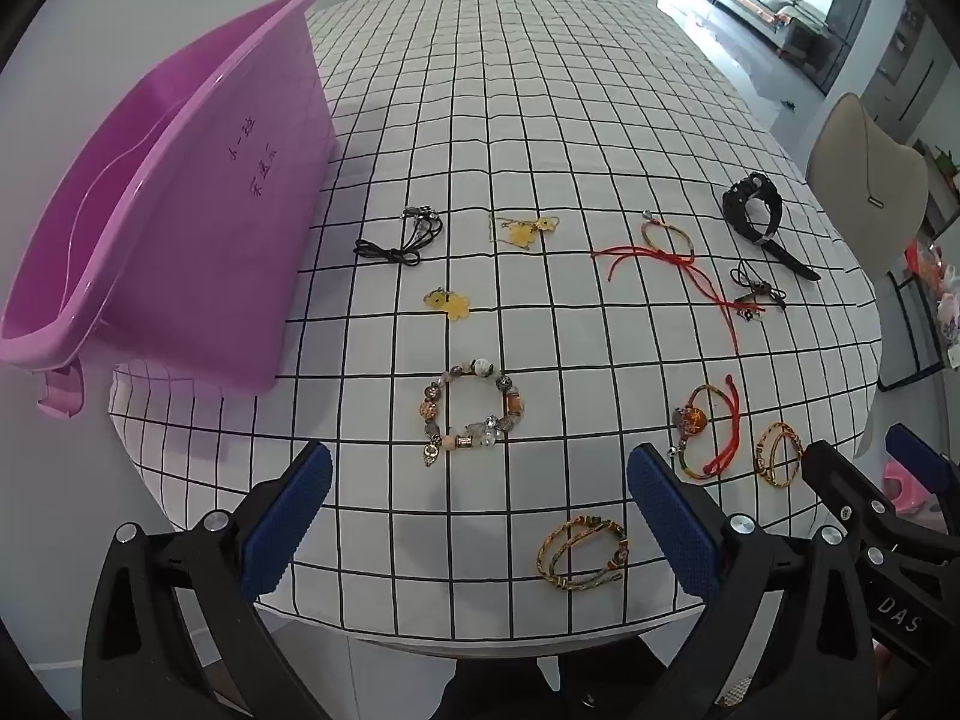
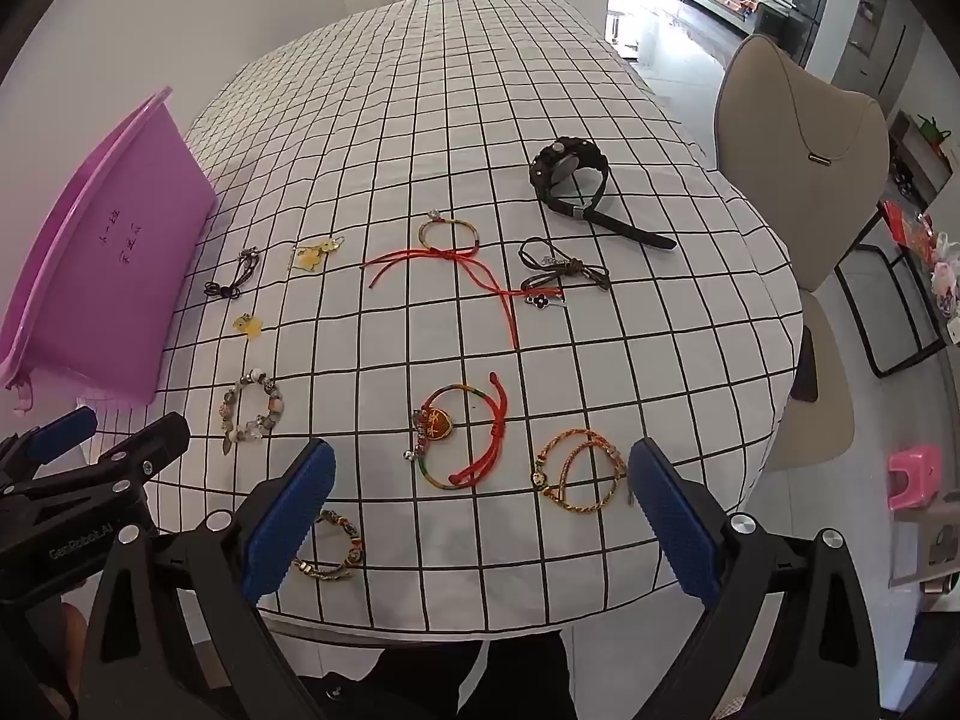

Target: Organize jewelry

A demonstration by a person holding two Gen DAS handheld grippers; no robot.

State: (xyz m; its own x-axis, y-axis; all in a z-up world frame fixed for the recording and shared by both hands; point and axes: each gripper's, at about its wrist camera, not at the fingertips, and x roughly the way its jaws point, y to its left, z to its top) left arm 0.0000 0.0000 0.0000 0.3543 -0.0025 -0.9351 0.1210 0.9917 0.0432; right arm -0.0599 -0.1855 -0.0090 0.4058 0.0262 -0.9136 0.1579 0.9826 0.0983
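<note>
Several pieces of jewelry lie spread on a checked tablecloth (image 1: 540, 120). A purple plastic bin (image 1: 156, 222) stands at the left; it also shows in the right wrist view (image 2: 102, 264). My left gripper (image 1: 480, 516) is open and empty above the near edge, just behind a beaded bracelet (image 1: 474, 414) and left of a woven bracelet (image 1: 585, 552). My right gripper (image 2: 480, 510) is open and empty, close to a red cord bracelet with a charm (image 2: 462, 438) and a braided bracelet (image 2: 576, 471). A black watch (image 2: 576, 180) lies farther back.
A long red string bracelet (image 2: 456, 252), black cord pieces (image 2: 231, 279), yellow flower charms (image 2: 312, 255) and a dark cord with a pendant (image 2: 558, 276) lie mid-table. A beige chair (image 2: 804, 192) stands at the table's right side. The table edge is right below both grippers.
</note>
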